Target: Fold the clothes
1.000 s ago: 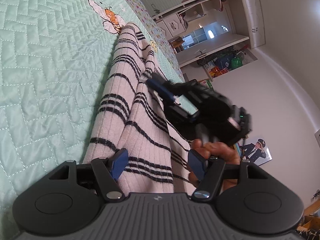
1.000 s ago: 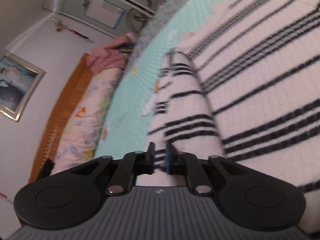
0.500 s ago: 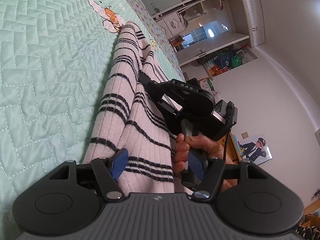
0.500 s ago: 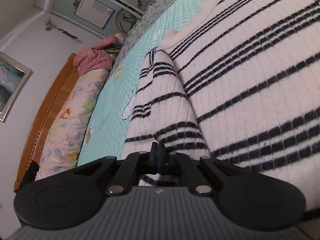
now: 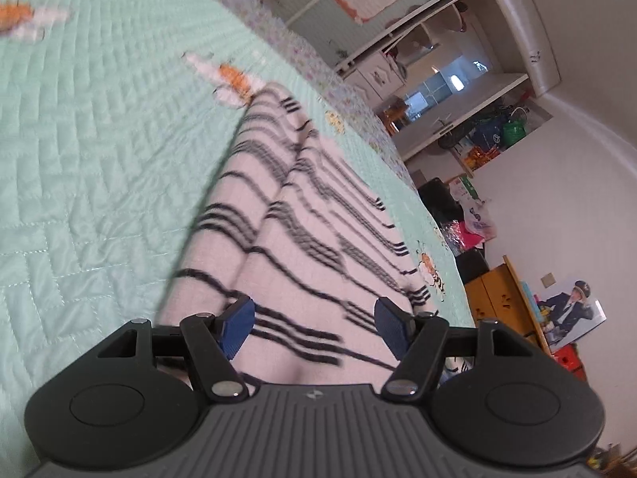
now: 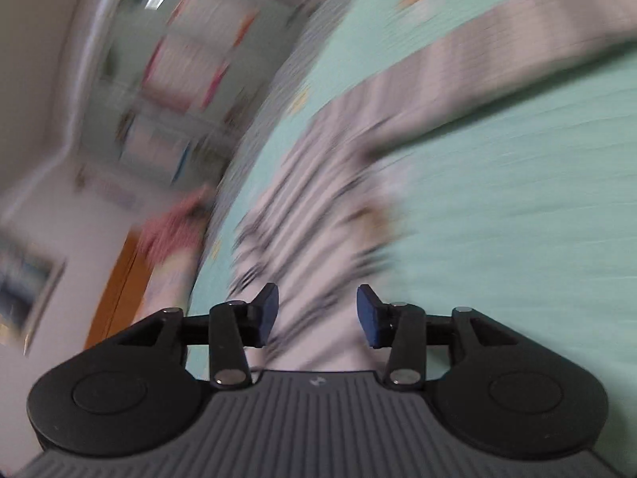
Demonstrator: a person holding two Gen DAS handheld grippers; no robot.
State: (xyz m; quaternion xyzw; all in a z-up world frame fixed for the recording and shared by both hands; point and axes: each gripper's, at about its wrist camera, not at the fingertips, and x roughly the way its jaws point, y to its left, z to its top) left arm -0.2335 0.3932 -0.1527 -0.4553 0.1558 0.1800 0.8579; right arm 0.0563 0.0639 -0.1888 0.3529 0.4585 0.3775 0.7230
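Having just let go of the sleeve fold, the right gripper (image 6: 316, 314) is opening its jaws empty and swinging away, while the left gripper (image 5: 314, 328) is hovering wide open and empty over the sweater (image 5: 286, 215) stretching toward twelve o'clock on the bed (image 5: 87, 151), suggesting the sleeve fold is placed.

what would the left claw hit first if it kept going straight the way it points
Probably the white knit garment with black stripes spread on the mint-green quilted bedspread. It lies right ahead of the open left claw, though blur leaves the depth unclear.
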